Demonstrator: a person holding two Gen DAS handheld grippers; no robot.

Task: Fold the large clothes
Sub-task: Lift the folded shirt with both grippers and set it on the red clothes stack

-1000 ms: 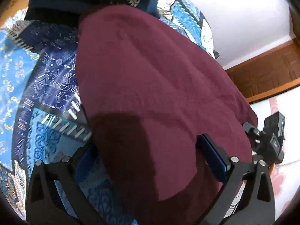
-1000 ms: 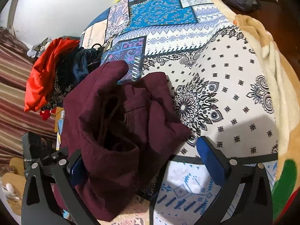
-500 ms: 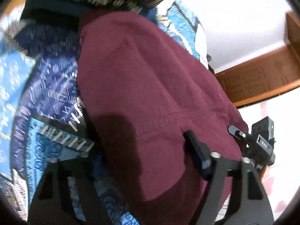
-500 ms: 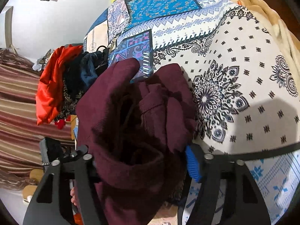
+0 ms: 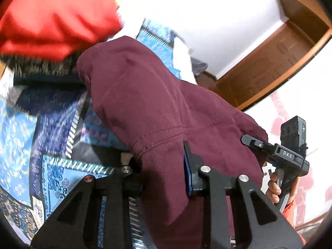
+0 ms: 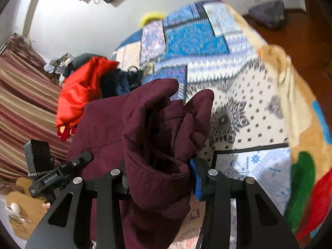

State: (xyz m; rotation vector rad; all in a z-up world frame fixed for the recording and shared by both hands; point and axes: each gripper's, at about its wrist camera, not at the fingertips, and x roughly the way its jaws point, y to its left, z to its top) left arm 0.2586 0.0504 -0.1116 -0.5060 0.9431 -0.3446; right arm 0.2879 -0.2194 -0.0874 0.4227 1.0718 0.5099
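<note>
Both grippers are squeezed tight on the same dark red cloth [image 5: 149, 108]. Left gripper [image 5: 161, 166] pinches a fold by a stitched seam, and the cloth hangs down between its black fingers. Right gripper [image 6: 159, 178] pinches a thick bunched-up part of the cloth [image 6: 157, 137], which sticks up in two bumps. Under the cloth lies a blue patterned bed cover [image 6: 195, 41], reaching far back toward a white wall. A red garment [image 6: 83, 91] sits in a pile on the far left of the bed. At the right edge of the left view, a hand [image 5: 276, 186] holds the other gripper's handle.
</note>
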